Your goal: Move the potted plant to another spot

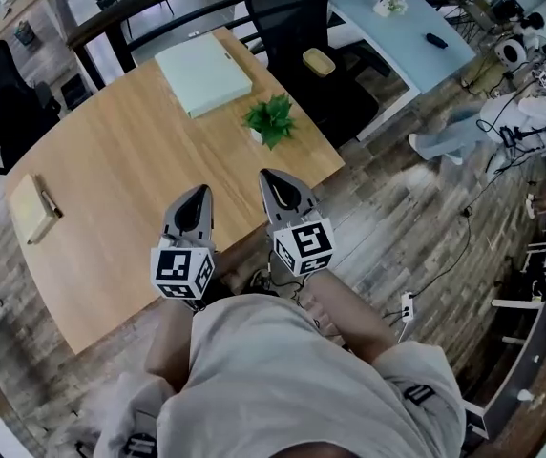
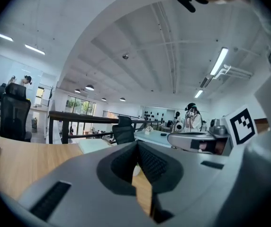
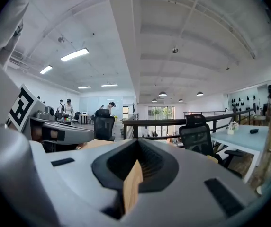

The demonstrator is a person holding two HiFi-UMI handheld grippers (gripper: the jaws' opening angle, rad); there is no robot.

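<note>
A notebook (image 1: 31, 208) lies at the left edge of the wooden table (image 1: 120, 170). Your left gripper (image 1: 199, 191) hangs over the table's near edge, its jaws pressed together with nothing between them. Your right gripper (image 1: 269, 176) hangs over that same edge, likewise closed and empty. The potted plant (image 1: 271, 119) stands upright on the table, near its right edge.

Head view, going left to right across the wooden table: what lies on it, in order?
tan notebook → pale green flat case → potted plant
</note>
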